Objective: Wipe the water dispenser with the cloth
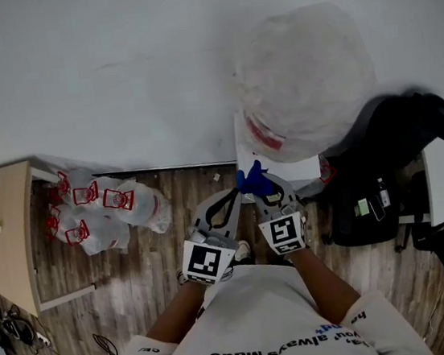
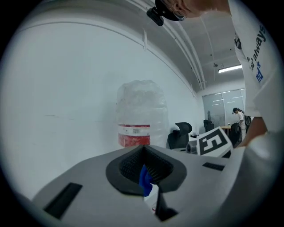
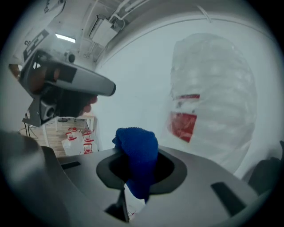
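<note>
The cloth (image 3: 137,155) is deep blue and nubbly, bunched into a soft lump. It is pinched between the fingers of the right gripper (image 3: 133,175), bulging above them and hanging in a fold below (no flat face shows). From the head view, the water dispenser (image 1: 286,171) stands upright against the white wall, at about two o'clock from the cloth and just beside it. Its body is white, and its top carries a large clear bottle (image 1: 303,81), neck down, with a red label band.
</note>
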Available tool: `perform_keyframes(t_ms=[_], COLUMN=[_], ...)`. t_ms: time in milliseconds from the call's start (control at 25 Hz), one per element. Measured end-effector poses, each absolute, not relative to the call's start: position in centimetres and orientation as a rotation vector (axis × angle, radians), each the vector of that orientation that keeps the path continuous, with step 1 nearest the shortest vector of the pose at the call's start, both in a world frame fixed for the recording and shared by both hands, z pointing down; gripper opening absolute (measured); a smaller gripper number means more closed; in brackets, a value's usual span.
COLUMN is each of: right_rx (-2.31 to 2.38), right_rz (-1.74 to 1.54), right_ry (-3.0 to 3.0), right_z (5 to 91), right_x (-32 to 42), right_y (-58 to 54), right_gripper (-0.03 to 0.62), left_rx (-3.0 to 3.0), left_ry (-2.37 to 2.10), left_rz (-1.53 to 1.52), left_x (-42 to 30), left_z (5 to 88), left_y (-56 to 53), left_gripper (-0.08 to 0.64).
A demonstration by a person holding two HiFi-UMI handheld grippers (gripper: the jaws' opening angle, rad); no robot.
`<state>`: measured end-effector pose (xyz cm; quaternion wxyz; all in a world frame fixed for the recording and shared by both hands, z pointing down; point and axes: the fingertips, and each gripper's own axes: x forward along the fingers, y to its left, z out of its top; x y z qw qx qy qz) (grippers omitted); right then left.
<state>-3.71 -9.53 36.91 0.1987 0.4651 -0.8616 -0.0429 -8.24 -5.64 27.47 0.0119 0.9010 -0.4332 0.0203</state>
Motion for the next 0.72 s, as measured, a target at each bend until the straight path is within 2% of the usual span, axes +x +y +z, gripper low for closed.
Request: perform_keyframes(t_ms=[720], right_rx=[1.277], right_rz=[-0.052], right_ry=[-2.078], right_z=[52.7], right_x=[-3.6], right_y=[-19.4], right_gripper=[0.083], left_rx=[2.758], left_ry=[-1.348], left_rz=[0.139], left_x=[-9.7], left_z=[30.4], left_y=[-6.9], left_gripper=[0.02])
